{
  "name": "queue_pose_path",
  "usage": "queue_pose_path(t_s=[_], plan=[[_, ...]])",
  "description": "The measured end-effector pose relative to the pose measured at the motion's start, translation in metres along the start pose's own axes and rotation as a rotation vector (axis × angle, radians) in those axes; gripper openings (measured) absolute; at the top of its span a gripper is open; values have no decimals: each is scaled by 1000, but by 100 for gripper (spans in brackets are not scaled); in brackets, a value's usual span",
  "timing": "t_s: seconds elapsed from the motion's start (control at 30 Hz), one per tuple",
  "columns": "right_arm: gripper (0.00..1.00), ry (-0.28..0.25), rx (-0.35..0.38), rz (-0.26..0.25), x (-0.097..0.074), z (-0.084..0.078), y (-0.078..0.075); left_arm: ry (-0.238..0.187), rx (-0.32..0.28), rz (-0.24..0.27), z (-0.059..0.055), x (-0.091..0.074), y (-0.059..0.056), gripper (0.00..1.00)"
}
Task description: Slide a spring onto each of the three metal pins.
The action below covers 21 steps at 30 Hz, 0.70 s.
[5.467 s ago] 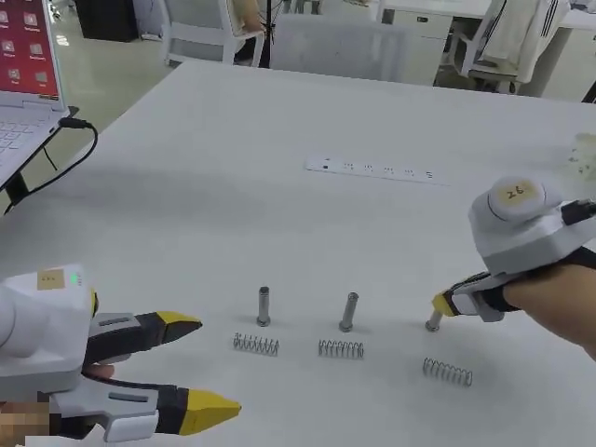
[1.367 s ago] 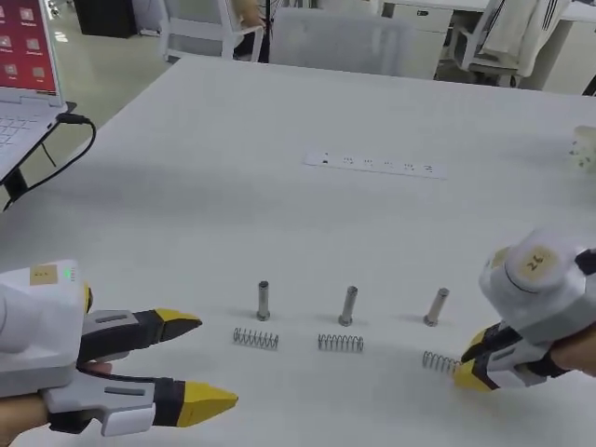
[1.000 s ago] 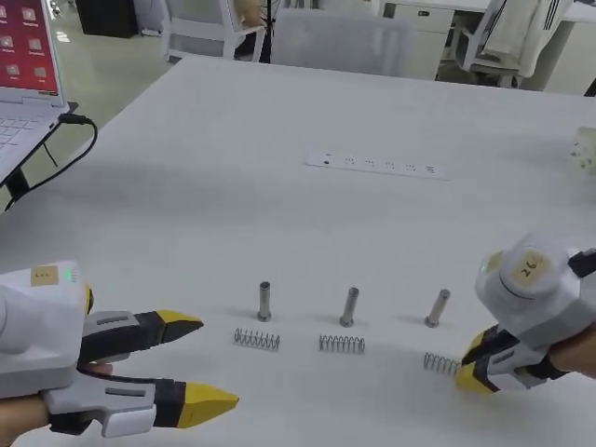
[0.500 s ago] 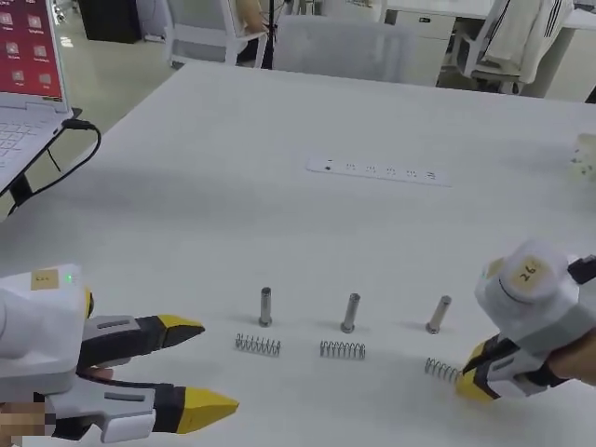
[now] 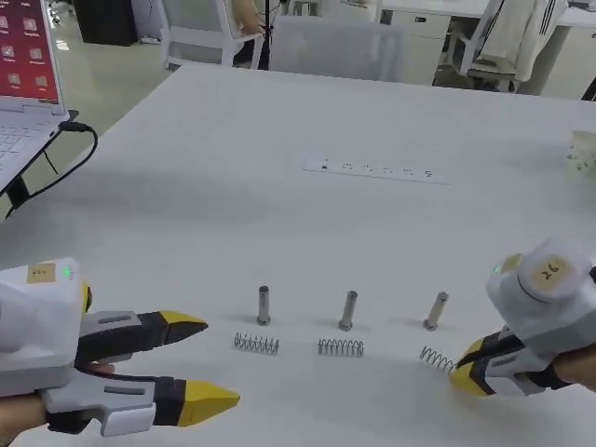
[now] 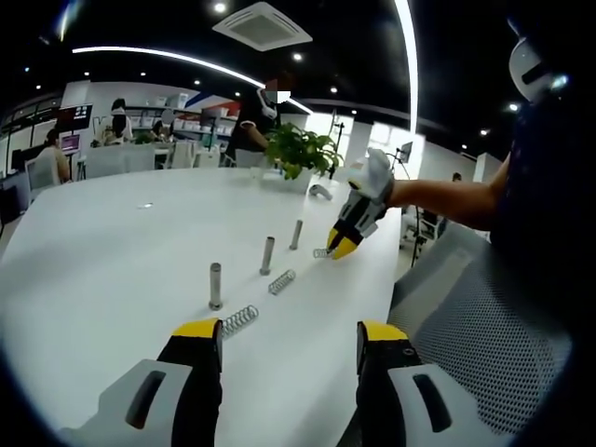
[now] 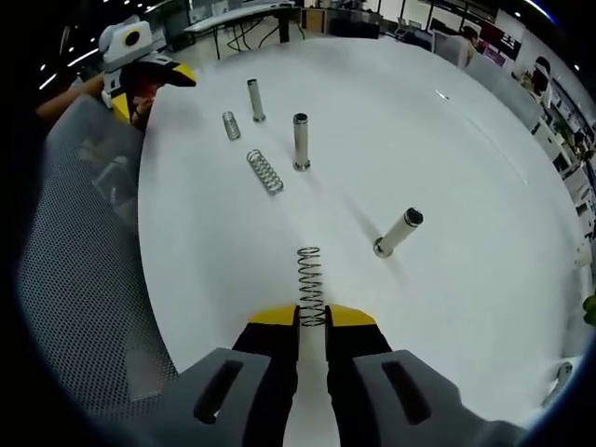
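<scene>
Around the work: white table [image 5: 279, 223]; flat white power strip [image 5: 375, 170] well beyond the pins; laptop [image 5: 23, 84] at the far left edge, with a black cable [image 5: 65, 158] drooping off it; mesh-backed chair [image 5: 340, 47] past the far side. In the head view, near end of the right spring [image 5: 436, 358] hidden behind the right gripper [image 5: 461, 366].

Task things: left pin [image 5: 264, 305], middle pin [image 5: 348, 310] and right pin [image 5: 436, 310] set in a row near the front edge. Smooth grey metal cylinders, each on a slightly wider foot. Left spring [image 5: 255, 344] and middle spring [image 5: 341, 347] flat on the table just in front of their pins, not touching them. Thin wire coils, open-wound. No spring on a pin yet.

Grippers: white bodies, black jaws, yellow tapered tips. Left gripper [image 5: 216, 361] at the lower left, jaws spread wide, holding nothing, well apart from the left spring. In the right gripper view, right gripper [image 7: 312, 317] closed to a narrow slit on the near end of the right spring [image 7: 310, 284], rest of the coil pointing straight ahead, right pin [image 7: 399, 232] just beside it.

Against 5.5 s ago: right gripper then at the foot of the right pin, now lower, at the spring. Right spring turned a little from its earlier lie. Left gripper, other pins and springs unchanged.
</scene>
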State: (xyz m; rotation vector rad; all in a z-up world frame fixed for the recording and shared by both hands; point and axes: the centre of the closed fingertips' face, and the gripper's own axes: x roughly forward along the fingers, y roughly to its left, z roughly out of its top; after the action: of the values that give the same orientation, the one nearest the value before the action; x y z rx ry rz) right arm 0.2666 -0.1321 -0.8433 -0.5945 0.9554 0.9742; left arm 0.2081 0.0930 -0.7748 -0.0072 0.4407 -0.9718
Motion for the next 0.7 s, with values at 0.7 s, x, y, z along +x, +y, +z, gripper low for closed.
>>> queue_pose_path(t_s=[0.7], plan=[[8, -138, -21, 36, -10, 49, 33, -42, 49, -36, 22, 2, -4, 45]])
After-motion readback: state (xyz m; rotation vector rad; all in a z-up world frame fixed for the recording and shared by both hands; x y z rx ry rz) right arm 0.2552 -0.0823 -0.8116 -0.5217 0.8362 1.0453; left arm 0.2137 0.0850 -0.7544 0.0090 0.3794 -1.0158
